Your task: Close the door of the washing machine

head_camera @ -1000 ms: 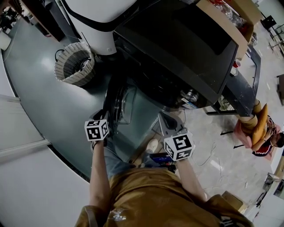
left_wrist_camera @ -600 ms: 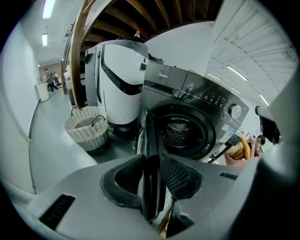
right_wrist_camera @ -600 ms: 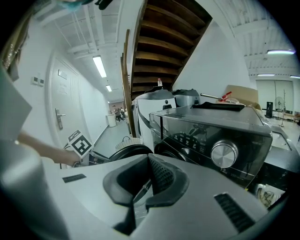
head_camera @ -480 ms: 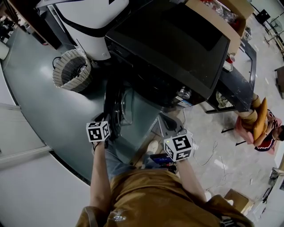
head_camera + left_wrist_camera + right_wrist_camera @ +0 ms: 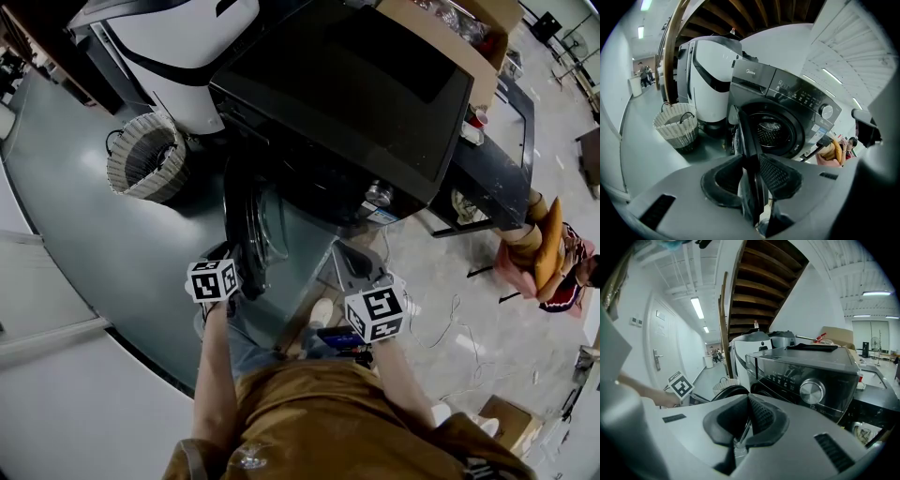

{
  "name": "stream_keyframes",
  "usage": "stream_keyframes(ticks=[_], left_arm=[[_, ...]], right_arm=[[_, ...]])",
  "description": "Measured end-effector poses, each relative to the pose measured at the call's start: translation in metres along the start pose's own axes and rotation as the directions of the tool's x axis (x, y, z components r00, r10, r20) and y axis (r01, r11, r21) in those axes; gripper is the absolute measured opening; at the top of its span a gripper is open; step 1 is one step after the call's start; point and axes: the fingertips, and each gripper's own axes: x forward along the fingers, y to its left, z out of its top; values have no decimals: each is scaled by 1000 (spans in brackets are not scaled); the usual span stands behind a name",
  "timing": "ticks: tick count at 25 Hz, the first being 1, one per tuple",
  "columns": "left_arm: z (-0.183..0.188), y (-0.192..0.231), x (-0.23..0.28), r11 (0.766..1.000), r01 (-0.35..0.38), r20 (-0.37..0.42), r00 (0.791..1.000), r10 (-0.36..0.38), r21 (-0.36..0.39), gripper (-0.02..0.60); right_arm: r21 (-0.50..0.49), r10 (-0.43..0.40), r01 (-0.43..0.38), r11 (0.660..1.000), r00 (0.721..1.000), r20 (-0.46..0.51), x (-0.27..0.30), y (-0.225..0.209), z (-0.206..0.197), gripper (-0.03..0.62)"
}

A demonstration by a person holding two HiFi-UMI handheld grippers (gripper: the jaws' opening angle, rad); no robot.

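Note:
The dark front-loading washing machine (image 5: 356, 103) stands ahead, its round door (image 5: 246, 220) swung out and seen almost edge-on. My left gripper (image 5: 236, 264) is shut on the door's outer rim. In the left gripper view the door (image 5: 746, 136) runs straight between the pads of this gripper (image 5: 751, 164), with the open drum (image 5: 771, 133) behind it. My right gripper (image 5: 349, 261) hovers in front of the machine's right side, holding nothing. In the right gripper view its jaws (image 5: 747, 401) are shut, pointing at the control panel (image 5: 801, 380).
A wicker basket (image 5: 145, 157) sits on the floor left of the machine, beside a white appliance (image 5: 183, 47). A cardboard box (image 5: 441, 23) lies on top at the back. A dark table (image 5: 487, 178) and a seated person (image 5: 562, 272) are to the right.
The left gripper has moved slightly right toward the machine with the door's rim, and the door stands more edge-on. The right gripper has hardly shifted.

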Motion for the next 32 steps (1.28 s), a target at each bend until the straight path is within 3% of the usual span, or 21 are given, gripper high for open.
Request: stream_keyframes(ticks=[19, 32], left_arm=[[5, -44, 19, 992, 113, -3, 994, -114, -61, 137], [11, -69, 31, 981, 175, -4, 984, -176, -88, 138]], right_arm=[[47, -92, 92, 995, 996, -2, -31, -33, -18, 12], [52, -110, 110, 993, 994, 0, -33, -43, -19, 12]])
